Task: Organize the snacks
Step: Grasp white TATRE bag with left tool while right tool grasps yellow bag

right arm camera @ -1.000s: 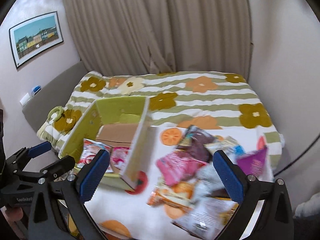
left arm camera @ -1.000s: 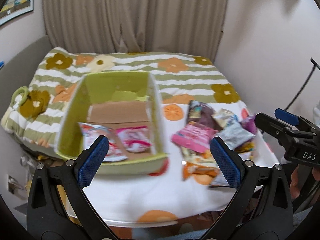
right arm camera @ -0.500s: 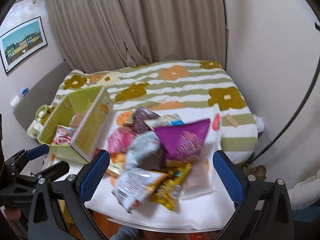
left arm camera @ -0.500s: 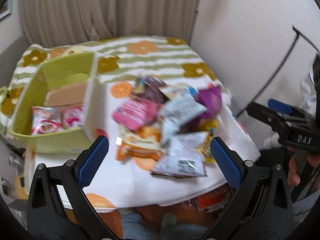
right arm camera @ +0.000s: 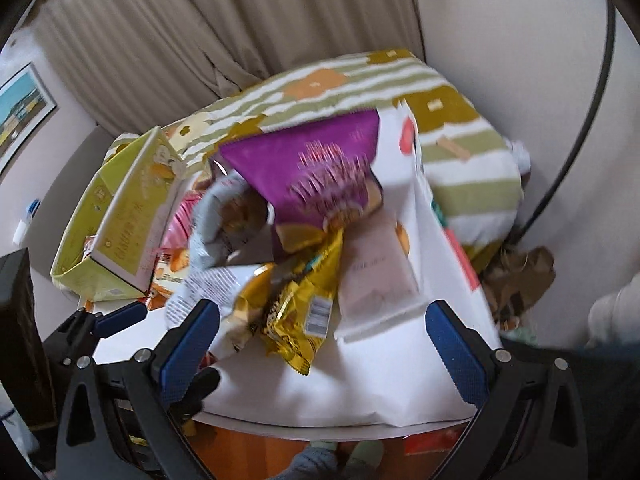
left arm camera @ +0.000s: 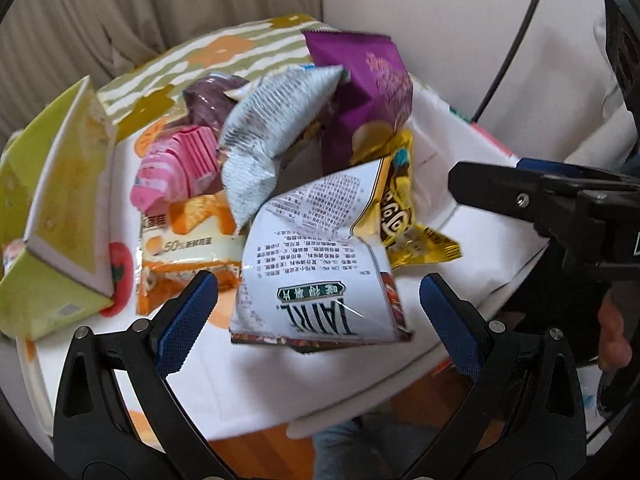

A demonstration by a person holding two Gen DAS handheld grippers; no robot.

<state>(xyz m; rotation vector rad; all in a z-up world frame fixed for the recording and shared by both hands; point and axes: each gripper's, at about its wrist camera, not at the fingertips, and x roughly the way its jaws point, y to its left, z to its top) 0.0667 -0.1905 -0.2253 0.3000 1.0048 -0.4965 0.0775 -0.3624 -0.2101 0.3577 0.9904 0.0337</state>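
Note:
A heap of snack bags lies on the white tablecloth (left arm camera: 280,380). Nearest my left gripper (left arm camera: 317,280) is a white printed bag (left arm camera: 320,236). It lies just beyond the fingers, and the closing jaws do not touch it. Behind it are a gold bag (left arm camera: 400,216), a purple bag (left arm camera: 368,100), a silver bag (left arm camera: 268,132), a pink pack (left arm camera: 176,168) and an orange bag (left arm camera: 188,240). My right gripper (right arm camera: 323,308) hangs open over the gold bag (right arm camera: 300,312), beside a pale pink pack (right arm camera: 376,276). The green box (left arm camera: 52,208) stands at the left.
A bed with a striped flowered blanket (right arm camera: 440,120) lies behind the table, with curtains beyond it. A black cable (right arm camera: 580,140) runs down the right wall. Crumpled brown paper (right arm camera: 520,280) lies on the floor at the right. A hand (left arm camera: 612,340) holds the right gripper.
Both grippers have swung right and down, from the green box to the snack heap, which now looms close. The left jaws stand slightly narrower.

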